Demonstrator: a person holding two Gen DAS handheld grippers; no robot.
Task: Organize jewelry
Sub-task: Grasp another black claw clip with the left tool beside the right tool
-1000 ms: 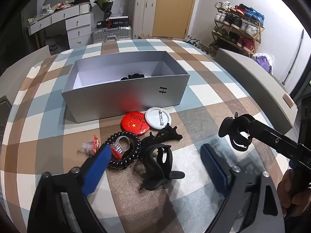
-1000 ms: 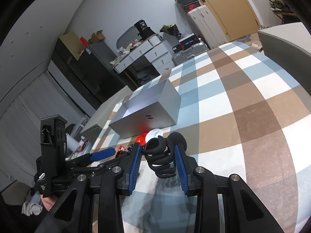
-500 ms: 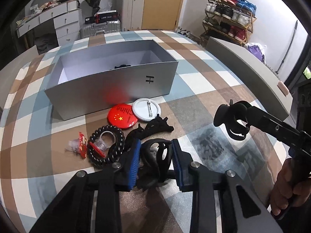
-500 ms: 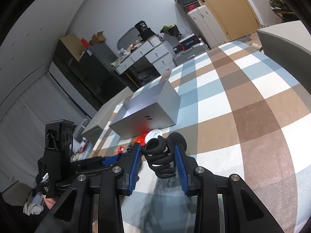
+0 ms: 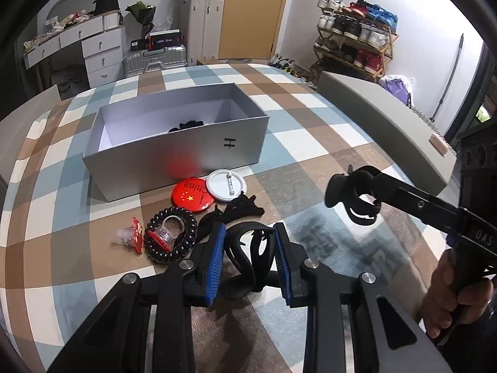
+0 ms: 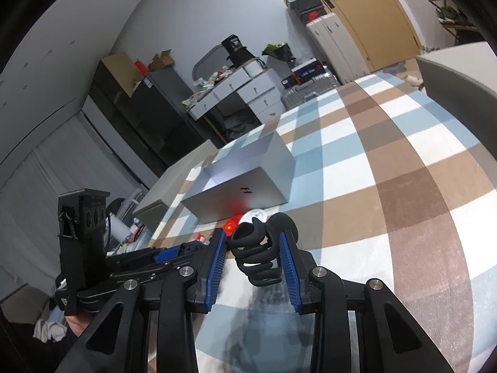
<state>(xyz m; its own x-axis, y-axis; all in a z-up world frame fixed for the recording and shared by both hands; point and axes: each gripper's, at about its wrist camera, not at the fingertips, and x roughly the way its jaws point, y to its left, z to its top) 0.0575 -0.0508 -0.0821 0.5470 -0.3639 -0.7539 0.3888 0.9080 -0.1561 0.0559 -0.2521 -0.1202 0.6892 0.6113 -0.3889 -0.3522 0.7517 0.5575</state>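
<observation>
My left gripper [image 5: 250,229] is shut on a black claw clip [image 5: 248,259] low over the checked tablecloth. Just beyond it lie a black spiral hair tie [image 5: 170,239], a red and clear trinket [image 5: 133,237], another black clip [image 5: 239,209], a red badge [image 5: 189,194] and a white badge [image 5: 226,185]. Behind these stands an open silver box [image 5: 174,155] with a dark item [image 5: 186,123] inside. My right gripper [image 6: 251,235] is shut on a second black claw clip [image 6: 259,261], held off the table to the right of the pile, where the left wrist view also shows that clip [image 5: 338,188].
Grey bench backs [image 5: 382,112] flank the table on both sides. A person's hand [image 5: 453,292] grips the right handle at the lower right. Drawers, suitcases and a shoe rack [image 5: 354,40] stand along the far walls. Bare tablecloth [image 6: 403,186] stretches to the right of the box.
My left gripper closed from wide open onto the black claw clip on the cloth and shifted slightly. The right gripper stayed still with its clip.
</observation>
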